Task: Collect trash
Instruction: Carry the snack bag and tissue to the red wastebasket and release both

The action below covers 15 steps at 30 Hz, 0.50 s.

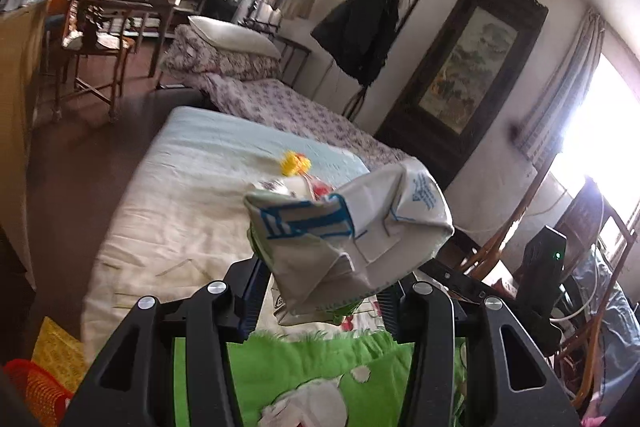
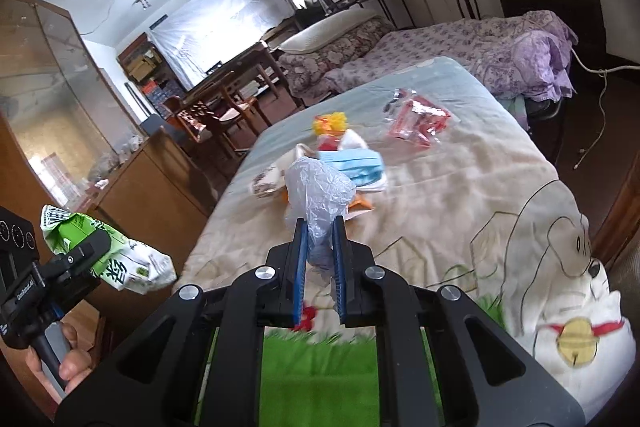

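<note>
Crinkled plastic bag (image 2: pixel 318 195) pinched in my right gripper (image 2: pixel 320 251), carton (image 1: pixel 344 227) clamped in left gripper (image 1: pixel 324 291); next prob. a bin, orange basket (image 1: pixel 36 387) maybe.

Your right claw (image 2: pixel 320 247) pinches a crumpled plastic bag (image 2: pixel 318 193).
A mask (image 2: pixel 358 167) and red wrappers (image 2: pixel 420 121) lie on the bed (image 2: pixel 460 195) beyond.

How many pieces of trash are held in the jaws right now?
2: a crumpled carton in the left gripper, and a clear plastic bag in the right gripper. More trash lies on the bed.
</note>
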### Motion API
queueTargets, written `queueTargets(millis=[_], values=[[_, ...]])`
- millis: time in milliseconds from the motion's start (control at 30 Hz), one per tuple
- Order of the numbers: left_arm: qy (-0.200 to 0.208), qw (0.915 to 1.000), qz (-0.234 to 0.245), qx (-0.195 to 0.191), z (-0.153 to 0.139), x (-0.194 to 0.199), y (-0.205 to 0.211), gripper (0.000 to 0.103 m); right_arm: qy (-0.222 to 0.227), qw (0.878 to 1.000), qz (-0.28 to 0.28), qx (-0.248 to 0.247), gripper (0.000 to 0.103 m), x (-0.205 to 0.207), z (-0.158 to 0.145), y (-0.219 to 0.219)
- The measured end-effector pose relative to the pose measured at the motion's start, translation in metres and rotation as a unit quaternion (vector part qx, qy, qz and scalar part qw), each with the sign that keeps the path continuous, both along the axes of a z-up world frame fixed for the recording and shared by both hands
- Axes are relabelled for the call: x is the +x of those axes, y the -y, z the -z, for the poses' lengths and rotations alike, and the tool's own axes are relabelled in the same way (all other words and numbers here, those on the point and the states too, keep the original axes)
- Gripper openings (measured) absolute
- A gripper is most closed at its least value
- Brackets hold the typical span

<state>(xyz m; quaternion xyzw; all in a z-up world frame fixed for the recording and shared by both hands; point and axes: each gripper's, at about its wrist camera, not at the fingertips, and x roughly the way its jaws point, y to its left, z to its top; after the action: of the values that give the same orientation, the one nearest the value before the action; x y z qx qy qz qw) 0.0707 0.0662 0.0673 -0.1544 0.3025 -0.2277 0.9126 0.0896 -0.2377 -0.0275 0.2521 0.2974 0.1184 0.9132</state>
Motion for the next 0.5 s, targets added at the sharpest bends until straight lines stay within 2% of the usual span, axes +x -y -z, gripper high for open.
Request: queueTargets(millis=[267, 500], values=[[0.02, 0.9975, -0.068, -0.003, -0.022, -0.057, -0.07, 0.047, 0.049, 0.998, -0.038, -0.017, 0.014, -0.036, -0.039, -0.031], [0.018, 0.9916, -0.128, -0.003, -0.017, -0.11, -0.137, 0.048, 0.083, 0.993, -0.078, -0.027, 0.014, -0.07, -0.069, -0.065]])
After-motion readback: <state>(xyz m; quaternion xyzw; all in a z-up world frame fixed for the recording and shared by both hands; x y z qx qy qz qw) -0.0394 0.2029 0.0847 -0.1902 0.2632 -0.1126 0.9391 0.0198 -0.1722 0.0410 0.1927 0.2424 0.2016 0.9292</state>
